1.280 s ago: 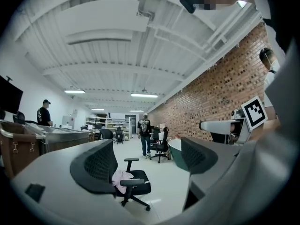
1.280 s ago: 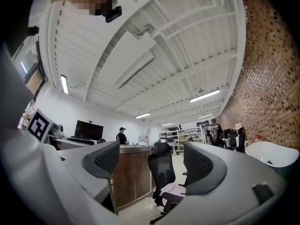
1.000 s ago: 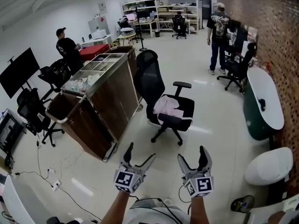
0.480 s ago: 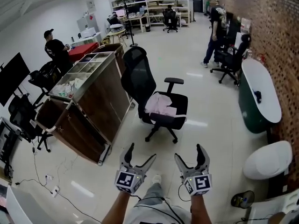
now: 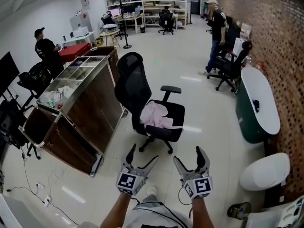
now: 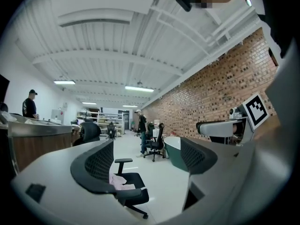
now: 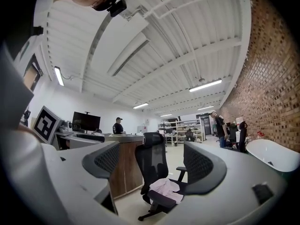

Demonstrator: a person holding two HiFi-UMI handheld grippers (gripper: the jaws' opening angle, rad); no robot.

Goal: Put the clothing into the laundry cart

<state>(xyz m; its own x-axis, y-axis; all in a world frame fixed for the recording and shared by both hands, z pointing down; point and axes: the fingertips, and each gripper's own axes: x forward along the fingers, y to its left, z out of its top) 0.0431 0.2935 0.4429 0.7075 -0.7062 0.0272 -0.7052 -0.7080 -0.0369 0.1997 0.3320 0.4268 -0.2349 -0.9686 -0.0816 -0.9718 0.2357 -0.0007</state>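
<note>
1. Clothing (image 5: pixel 156 115), a pale pink crumpled heap, lies on the seat of a black office chair (image 5: pixel 130 85), toward the seat's left side and against the backrest.
2. Both grippers are held low in front of the person, well apart from the chair, pointing toward it across open floor. The garment lies straight ahead and slightly left of the midline between them.
3. The left gripper (image 5: pixel 142 155) has its jaws spread with nothing between them. The right gripper (image 5: pixel 187 155) is likewise spread and empty (each gripper view frames the chair and garment in the gap between its jaws).
4. The left gripper looks slightly nearer to the heap, though either could reach it after stepping forward.
5. The heap is bunched with no clear long axis, so the approach angle probably matters little.
6. The laundry cart (image 5: pixel 102 113), brown-panelled, stands just beside the chair on its left, so the carry would be short and leftward.
7. No brand or lettering can be read; only the square markers on the gripper cubes show.
</note>
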